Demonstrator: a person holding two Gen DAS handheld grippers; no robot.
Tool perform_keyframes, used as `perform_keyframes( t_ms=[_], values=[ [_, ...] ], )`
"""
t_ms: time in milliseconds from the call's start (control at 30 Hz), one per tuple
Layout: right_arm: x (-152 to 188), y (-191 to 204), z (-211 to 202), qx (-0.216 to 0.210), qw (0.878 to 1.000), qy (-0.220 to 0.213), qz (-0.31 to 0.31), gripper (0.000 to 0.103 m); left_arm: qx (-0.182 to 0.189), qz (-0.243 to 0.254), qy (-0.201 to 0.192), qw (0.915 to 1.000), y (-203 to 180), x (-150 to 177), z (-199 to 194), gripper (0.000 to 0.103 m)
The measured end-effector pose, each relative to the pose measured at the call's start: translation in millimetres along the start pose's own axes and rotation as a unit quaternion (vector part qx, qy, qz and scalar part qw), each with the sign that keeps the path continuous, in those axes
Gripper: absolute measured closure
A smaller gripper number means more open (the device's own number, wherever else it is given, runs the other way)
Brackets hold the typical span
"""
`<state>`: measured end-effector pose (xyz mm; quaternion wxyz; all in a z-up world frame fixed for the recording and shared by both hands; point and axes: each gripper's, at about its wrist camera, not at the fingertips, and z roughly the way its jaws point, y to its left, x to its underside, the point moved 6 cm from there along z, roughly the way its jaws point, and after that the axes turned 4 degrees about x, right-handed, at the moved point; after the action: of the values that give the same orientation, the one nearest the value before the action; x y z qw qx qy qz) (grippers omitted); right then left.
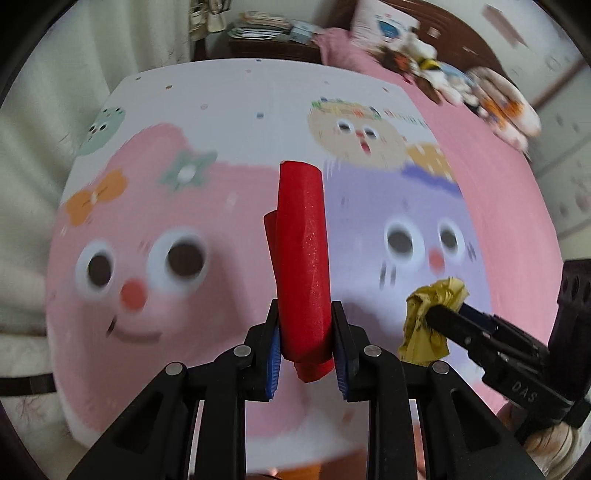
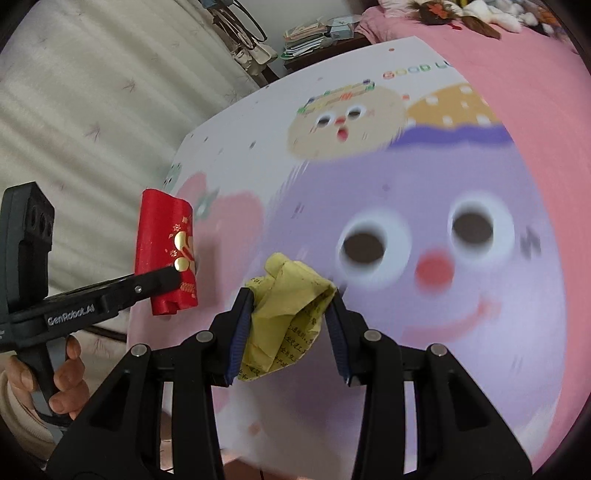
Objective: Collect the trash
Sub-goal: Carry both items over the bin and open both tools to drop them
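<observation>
A folded red envelope point(image 1: 303, 258) stands upright between the blue pads of my left gripper point(image 1: 306, 332), which is shut on it above the cartoon blanket. From the right wrist view the same red envelope point(image 2: 166, 254) shows gold print, clamped in the left gripper point(image 2: 173, 275) at the left. My right gripper point(image 2: 291, 314) is shut on a crumpled yellow paper point(image 2: 288, 317) with printed text. In the left wrist view that yellow paper point(image 1: 430, 321) hangs in the right gripper point(image 1: 434, 317) at the lower right.
A blanket point(image 1: 207, 122) with pink and purple cartoon faces covers a pink bed point(image 2: 517, 92). Stuffed toys point(image 1: 480, 88) lie at the bed's far end. A dark nightstand with stacked papers point(image 1: 266, 29) stands beyond, beside pale curtains point(image 2: 92, 92). A hand point(image 2: 62, 384) grips the left handle.
</observation>
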<state>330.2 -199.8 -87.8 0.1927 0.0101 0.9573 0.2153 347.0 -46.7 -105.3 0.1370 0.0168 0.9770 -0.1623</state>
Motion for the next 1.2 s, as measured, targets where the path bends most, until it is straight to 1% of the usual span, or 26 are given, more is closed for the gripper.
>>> perform_keyframes(
  t_ms=[167,267,333,467,600,733,867,1033,1200],
  values=[
    [86.4,43.5,-26.0,0.027,0.999,-0.018,0.017,0.067,0.004,0.058,0.007,0.9983,38.6,86.0,-39.2,0.08],
    [140.9,66.0,-34.9,0.043,0.998,-0.023,0.036,0.067,0.001,0.091,0.015,0.9957,53.9,135.2,-51.1,0.079],
    [168.5,74.9,-36.3,0.054,0.998,-0.02,0.04,0.067,0.002,0.108,0.025,0.9939,60.6,164.8,-53.0,0.08],
    [229.2,90.1,-31.0,0.08,0.996,0.008,0.047,0.067,0.012,0.133,0.051,0.9898,65.1,214.4,-48.8,0.079],
    [276.7,92.4,-18.7,0.101,0.993,0.042,0.054,0.067,0.03,0.146,0.085,0.9852,62.4,257.7,-32.1,0.08],
    [312.5,78.3,3.0,0.125,0.987,0.074,0.071,0.067,0.039,0.161,0.12,0.979,61.5,300.5,-5.7,0.079],
    [344.3,49.5,34.8,0.154,0.98,0.097,0.086,0.067,0.03,0.165,0.156,0.9735,71.5,339.2,42.5,0.079],
    [379.8,7.2,81.1,0.164,0.975,0.111,0.106,0.067,0.025,0.167,0.179,0.9692,80.4,368.6,114.9,0.079],
    [411.6,-40.6,138.7,0.167,0.97,0.129,0.124,0.066,0.04,0.151,0.194,0.9684,87.3,389.4,187.5,0.079]
  ],
)
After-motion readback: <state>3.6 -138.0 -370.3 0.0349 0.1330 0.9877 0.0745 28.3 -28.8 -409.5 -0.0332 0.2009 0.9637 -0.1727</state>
